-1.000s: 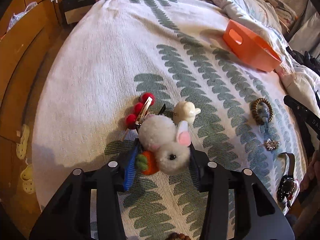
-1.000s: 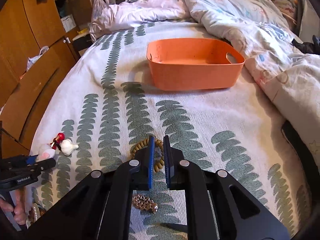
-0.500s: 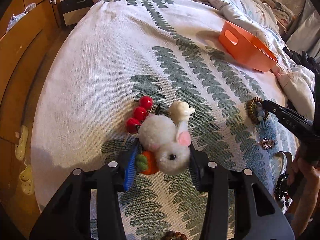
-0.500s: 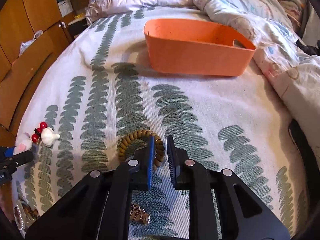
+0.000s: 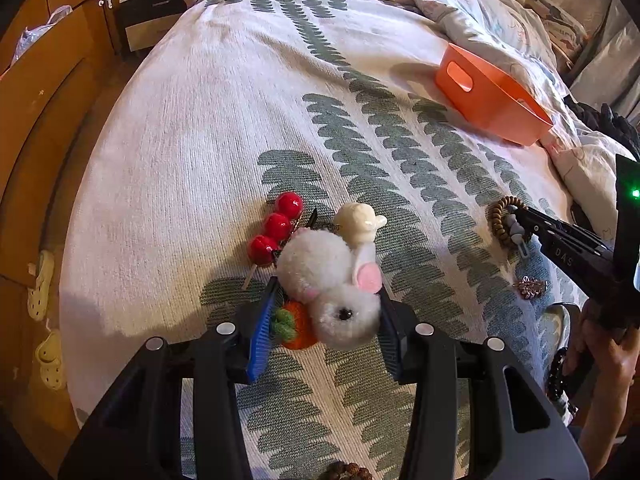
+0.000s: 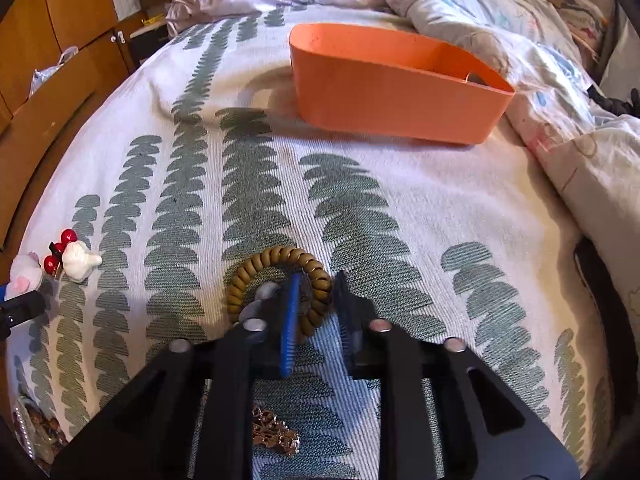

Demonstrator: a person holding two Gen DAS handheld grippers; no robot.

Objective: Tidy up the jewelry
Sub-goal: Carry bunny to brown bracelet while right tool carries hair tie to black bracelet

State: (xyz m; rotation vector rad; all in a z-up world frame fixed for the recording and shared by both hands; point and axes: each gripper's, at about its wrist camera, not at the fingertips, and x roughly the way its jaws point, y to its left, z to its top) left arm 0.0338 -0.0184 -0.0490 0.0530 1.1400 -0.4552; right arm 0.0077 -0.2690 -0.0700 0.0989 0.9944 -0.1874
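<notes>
Left gripper (image 5: 326, 312): its pads pinch a plush rabbit (image 5: 320, 264), two fuzzy white pom-pom balls with a pink-lined ear and a felt carrot (image 5: 298, 328) against the blue ribbed pad. At 11 o'clock of the rabbit lies a clip of three glossy red berries (image 5: 276, 226). At 12 o'clock, touching the rabbit, is a smooth cream bulb-shaped charm (image 5: 358, 220).

Right gripper (image 6: 316, 300): its jaws have just been closing and now nip the right arc of a spiral hair tie (image 6: 276, 258), a tan plastic coil ring lying flat. A small faceted metal brooch (image 6: 276, 436) lies at 6 o'clock of the tie, under the gripper body.

The orange basket (image 6: 392, 96), matte plastic with rounded corners and a handle slot, stands at 1 o'clock of the tie, well apart from it. Bare cloth lies between them.

Everything rests on a woven white bedspread (image 6: 400, 208) with rows of green leaf print. A crumpled duvet (image 6: 480, 12) borders it at 1 to 3 o'clock, just beside the basket. A wooden wardrobe (image 6: 48, 40) flanks the bed's edge at 9 to 11 o'clock.
</notes>
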